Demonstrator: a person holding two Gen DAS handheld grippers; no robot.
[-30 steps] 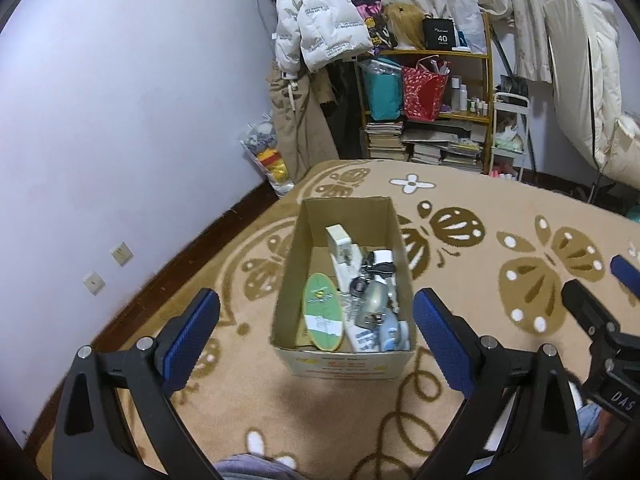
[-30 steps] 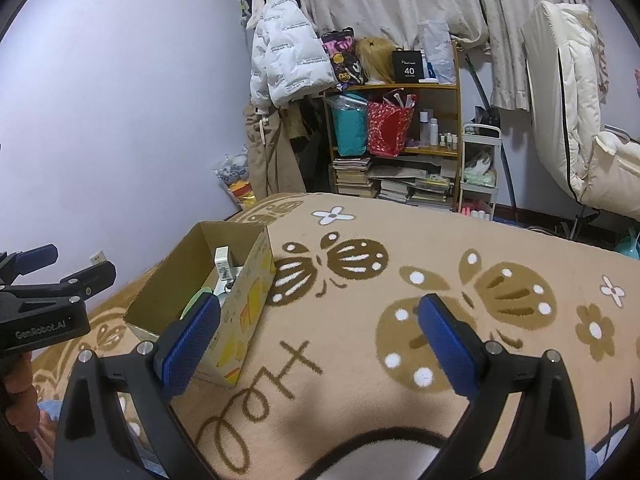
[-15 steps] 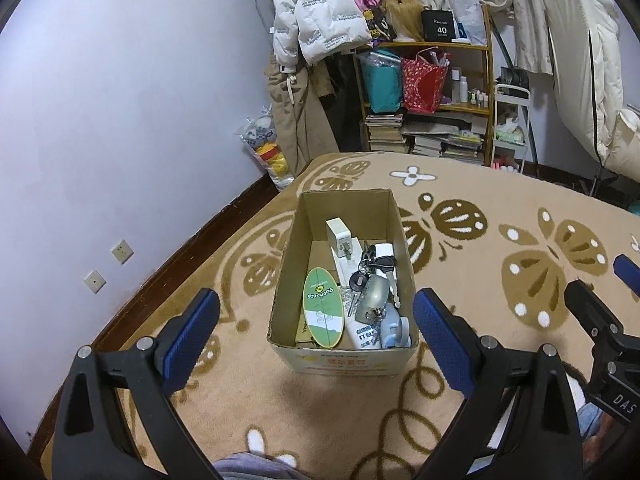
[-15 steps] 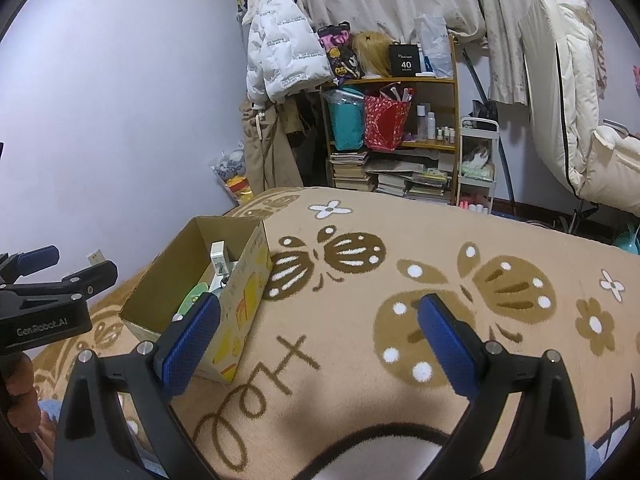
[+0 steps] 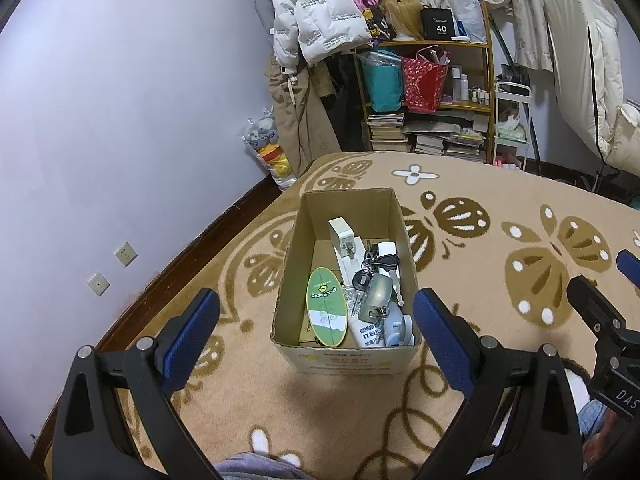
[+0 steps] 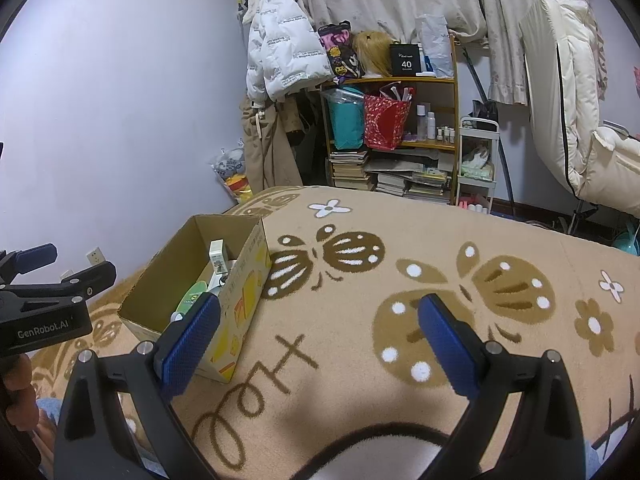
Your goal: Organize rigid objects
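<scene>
Cardboard box [image 5: 344, 354] stands open on the beige carpet [image 5: 500, 200] with brown butterfly patterns, and it is the container of all the rigid objects. In the left wrist view it is just ahead of the left tool [image 5: 316, 322], at 12 o'clock, between the two blue pads. In the right wrist view the same box [image 6: 248, 280] is at about 10 o'clock from the right tool [image 6: 318, 322], and its yellow printed side wall faces that tool.

Inside the box, the green and white oval board [image 5: 326, 306] lies along the left half, near the front wall. At 12 o'clock from it, a white charger [image 5: 341, 235] stands in the middle of the box. At 3 o'clock from the board there is a heap: a bunch of keys [image 5: 378, 262] with a black fob, a grey metal padlock [image 5: 378, 294] below them, a white bottle [image 5: 370, 330] with print at the front wall, and a pale blue item [image 5: 396, 326] in the front right corner. These things touch each other.

Left tool is released, its jaws stand wide apart and hold nothing. Right tool is also released and empty, over bare carpet. At the far wall a wooden shelf [image 6: 400, 128] carries bags and books, and a white jacket [image 6: 280, 56] hangs beside it.
</scene>
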